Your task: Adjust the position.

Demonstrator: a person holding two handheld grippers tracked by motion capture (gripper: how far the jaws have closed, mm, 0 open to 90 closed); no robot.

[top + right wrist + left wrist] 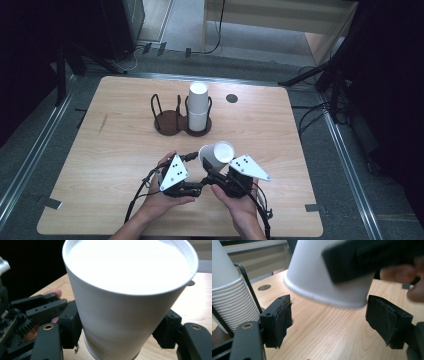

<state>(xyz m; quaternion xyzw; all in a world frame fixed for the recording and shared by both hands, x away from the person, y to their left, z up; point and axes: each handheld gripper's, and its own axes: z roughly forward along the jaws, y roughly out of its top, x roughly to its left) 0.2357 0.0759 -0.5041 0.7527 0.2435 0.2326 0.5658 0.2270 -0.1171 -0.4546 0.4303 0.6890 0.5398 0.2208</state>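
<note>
A white paper cup (216, 152) is tipped over above the table's near middle, with my right gripper (212, 167) shut on its wall. In the right gripper view the pads (72, 327) press both sides of the cup (120, 302). In the left gripper view the cup (317, 272) hangs mouth down, its rolled rim just above the wood. My left gripper (329, 325) is open, one jaw on each side under that rim, and neither pad touches it. From above, the left gripper (199, 184) sits right beside the right one, each held in a hand.
A dark two-ring cup holder (169, 122) stands at the table's middle back; its right ring holds a stack of white cups (198, 102), its left ring is bare. A small dark disc (231, 98) lies behind it. The wooden table (100, 150) has rails along both sides.
</note>
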